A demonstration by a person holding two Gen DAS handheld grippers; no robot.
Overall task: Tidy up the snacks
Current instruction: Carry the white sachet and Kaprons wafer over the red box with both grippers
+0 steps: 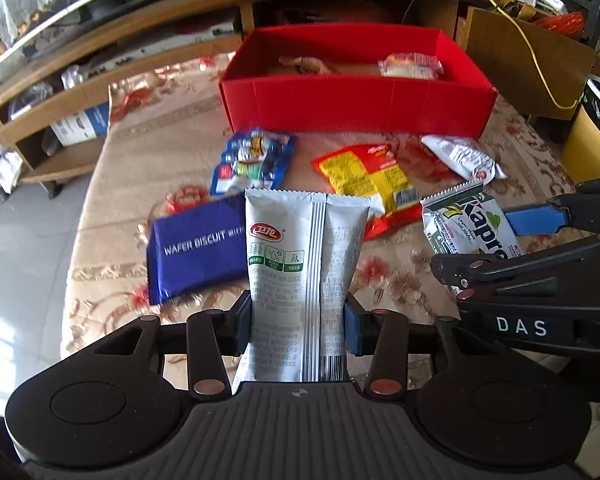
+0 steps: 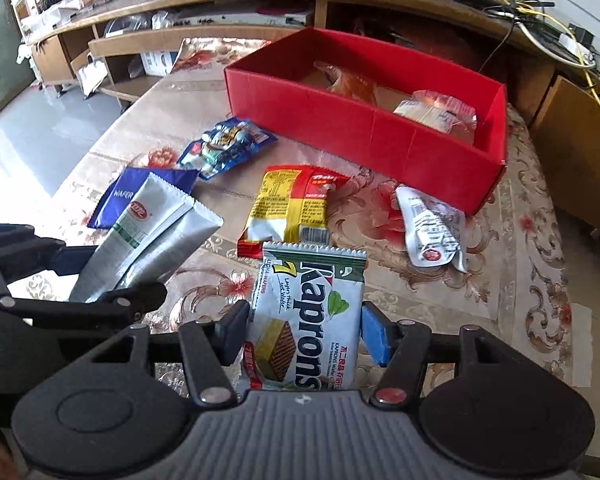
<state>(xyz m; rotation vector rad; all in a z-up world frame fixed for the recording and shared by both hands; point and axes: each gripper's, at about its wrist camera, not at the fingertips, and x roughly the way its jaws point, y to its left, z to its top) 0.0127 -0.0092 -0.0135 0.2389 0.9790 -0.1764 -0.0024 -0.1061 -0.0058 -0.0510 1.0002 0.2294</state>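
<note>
Left gripper (image 1: 298,322) clamped on a tall silver-white foil snack pouch with a red logo (image 1: 300,264); pads press both long edges, pouch stands upright between the fingers, clear of the floral beige tablecloth (image 1: 112,184). Right gripper (image 2: 304,334) clamped on a white-and-green Kaprons wafer packet (image 2: 308,320), also held off the cloth.

Open red cardboard box (image 1: 356,108) sits at the far end of the table. Inside: a clear-wrapped snack (image 1: 412,66) at its right end, plus an orange-brown item (image 1: 304,65) – too blurred to identify.

Loose on the cloth, between grippers and box:
- dark blue "WAFER BISCUIT" bag (image 1: 196,248), just left of the held pouch
- blue multi-pack of small wrapped sweets (image 1: 254,160)
- red-and-yellow crinkled snack bag (image 1: 372,184), centre
- white crumpled sachet (image 1: 464,158), nearest the box's right corner
</note>
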